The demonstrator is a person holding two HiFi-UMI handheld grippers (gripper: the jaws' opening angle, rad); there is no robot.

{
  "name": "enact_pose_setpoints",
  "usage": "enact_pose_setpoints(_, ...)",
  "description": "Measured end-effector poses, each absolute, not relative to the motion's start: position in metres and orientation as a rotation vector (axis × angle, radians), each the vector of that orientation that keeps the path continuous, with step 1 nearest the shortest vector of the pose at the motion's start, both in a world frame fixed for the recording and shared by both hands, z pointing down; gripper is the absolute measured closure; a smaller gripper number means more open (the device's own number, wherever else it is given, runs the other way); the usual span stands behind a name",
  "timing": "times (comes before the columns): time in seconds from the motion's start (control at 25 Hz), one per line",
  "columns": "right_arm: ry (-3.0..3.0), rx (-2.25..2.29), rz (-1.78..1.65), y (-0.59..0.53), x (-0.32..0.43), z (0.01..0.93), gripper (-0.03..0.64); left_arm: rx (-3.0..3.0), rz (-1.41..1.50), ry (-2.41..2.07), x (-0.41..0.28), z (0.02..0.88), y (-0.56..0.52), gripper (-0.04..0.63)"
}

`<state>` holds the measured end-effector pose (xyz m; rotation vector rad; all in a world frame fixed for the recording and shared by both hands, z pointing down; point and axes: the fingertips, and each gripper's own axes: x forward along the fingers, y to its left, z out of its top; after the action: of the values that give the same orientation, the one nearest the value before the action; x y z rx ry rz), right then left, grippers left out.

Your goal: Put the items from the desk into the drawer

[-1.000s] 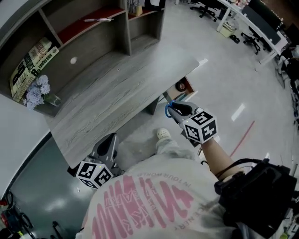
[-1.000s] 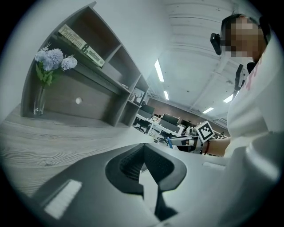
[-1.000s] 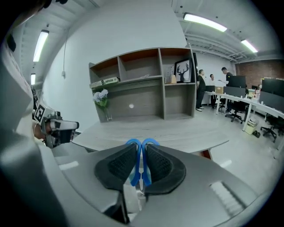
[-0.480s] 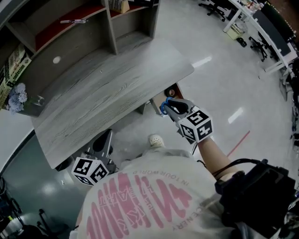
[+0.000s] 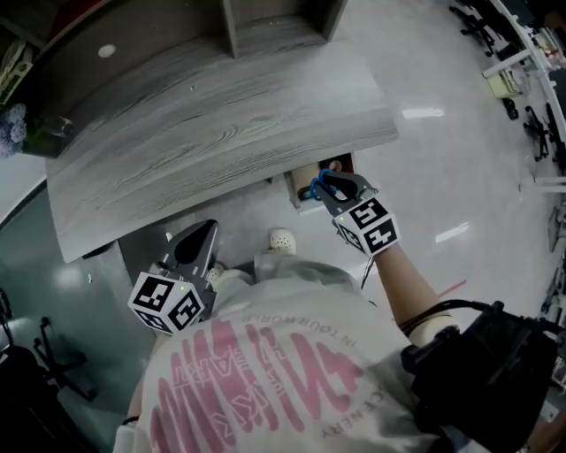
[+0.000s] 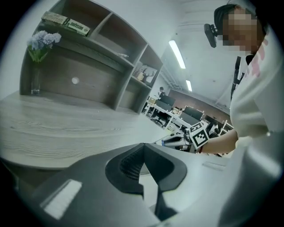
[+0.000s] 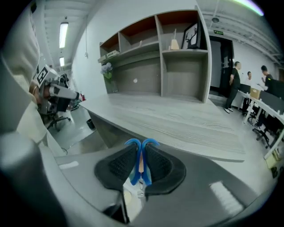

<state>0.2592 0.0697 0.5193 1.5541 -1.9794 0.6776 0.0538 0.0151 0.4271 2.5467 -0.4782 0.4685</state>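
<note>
Grey desk point(image 5: 221, 133), drawer point(image 5: 299, 196) clear only in head view, right fingers point(image 7: 119, 166) grasping blue loops point(image 7: 131, 142), left fingers point(image 6: 128, 166) clenched empty.

Your grey wood-grain desk point(image 5: 221, 124) carries a shelf unit point(image 5: 265, 22) along its back edge & a glass vase point(image 6: 35, 82) w/ pale blue flowers point(image 6: 42, 40) at far left.

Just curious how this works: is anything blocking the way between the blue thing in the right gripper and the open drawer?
Nothing visible does. The right gripper holds the blue item right at the open drawer; only the desk top overhangs the drawer's back part.
</note>
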Motion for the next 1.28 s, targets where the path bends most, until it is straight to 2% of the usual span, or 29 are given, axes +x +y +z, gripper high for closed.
enact_pose_setpoints(0.56,-1.935,1.131,0.499,0.044,0.258,0.618,0.54,2.37,0.509,-0.78,0.026,0.451,0.018,0.575)
enact_pose_setpoints(1.28,-1.831,1.116,0.521,0.003,0.266,0.679,0.54,2.283,0.521,-0.963,-0.002,0.462,0.017,0.575)
